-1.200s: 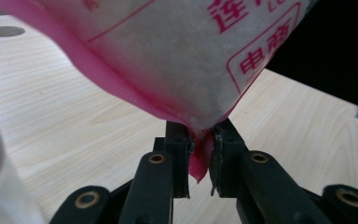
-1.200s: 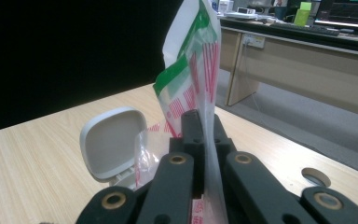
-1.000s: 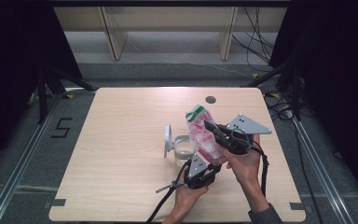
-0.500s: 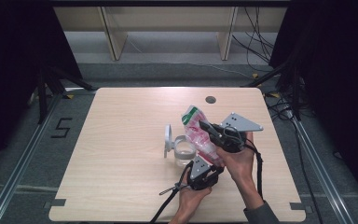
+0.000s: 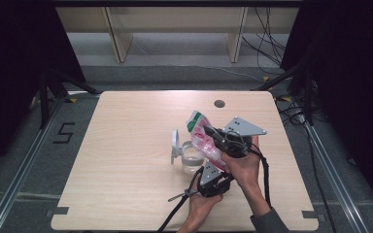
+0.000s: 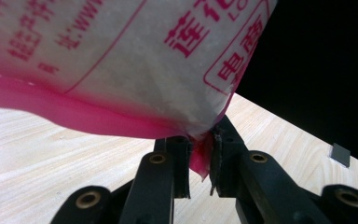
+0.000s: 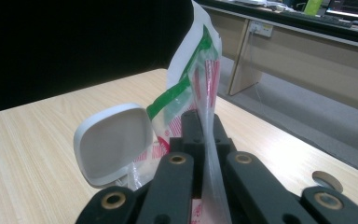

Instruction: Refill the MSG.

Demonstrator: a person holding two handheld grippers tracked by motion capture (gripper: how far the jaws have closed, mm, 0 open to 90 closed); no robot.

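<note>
— Where's the bag [image 5: 203, 138]?

— Between both tongs. Right gripper [image 7: 204, 135] is pressed together on its edge; left gripper [image 6: 199, 161] pinches the pink bottom corner.

— And the jar [image 5: 190, 156]?

— On the table [image 5: 126, 145], just left of them, lid [image 7: 113, 142] hinged open.

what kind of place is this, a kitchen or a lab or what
Most likely a lab or recording studio, not a kitchen. A bare wooden table stands between dark curtains, a number 5 is marked on the floor, loose cables trail behind, and the right gripper view catches a workbench with monitors.
</note>
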